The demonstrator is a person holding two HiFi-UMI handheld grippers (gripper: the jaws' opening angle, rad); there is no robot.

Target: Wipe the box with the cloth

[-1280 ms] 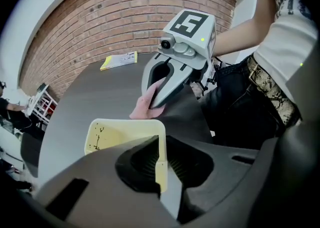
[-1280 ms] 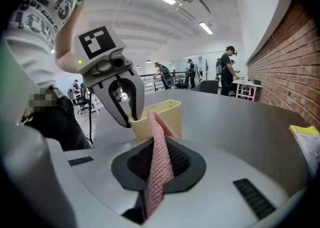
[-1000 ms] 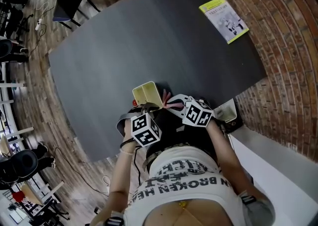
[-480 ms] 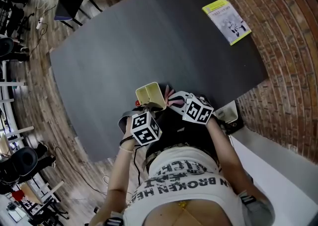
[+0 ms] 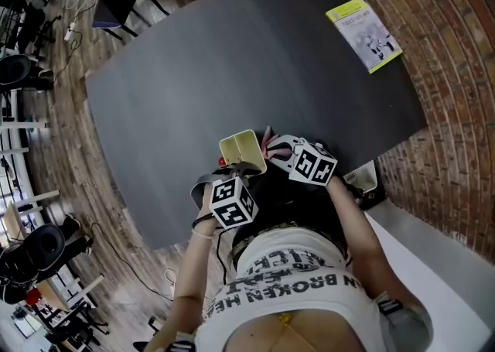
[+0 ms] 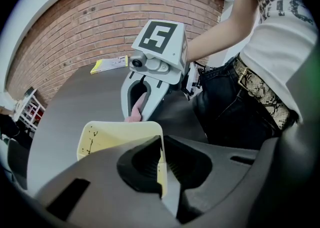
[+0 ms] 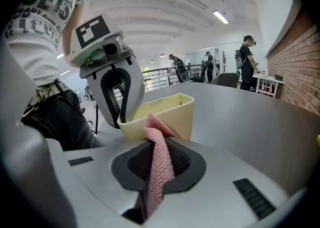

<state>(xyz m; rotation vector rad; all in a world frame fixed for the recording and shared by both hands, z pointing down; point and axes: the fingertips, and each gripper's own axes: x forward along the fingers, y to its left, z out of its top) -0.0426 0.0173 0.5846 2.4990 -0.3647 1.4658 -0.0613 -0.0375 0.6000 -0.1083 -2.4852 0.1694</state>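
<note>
A dark grey table is set against a brick wall on a wooden floor, and the work is done at its near edge, just in front of the person's waist. There a pale yellow box, open at the top and speckled with dark marks inside, is held by the left gripper. Its jaws are nearly closed, with one thin side wall of the box clamped between them, presumably so that the box is kept steady and does not slide while it is rubbed. A pink cloth is pinched in the closed jaws of the right gripper, and a folded end is left sticking out ahead of the tips so that soft cloth, not hard plastic, is brought to the box. That end is seen right at the box's outer wall, opposite the left gripper; whether it is touching or just beside cannot be told. A yellow-edged booklet lies well apart at the far corner, clear of the wiping.
</note>
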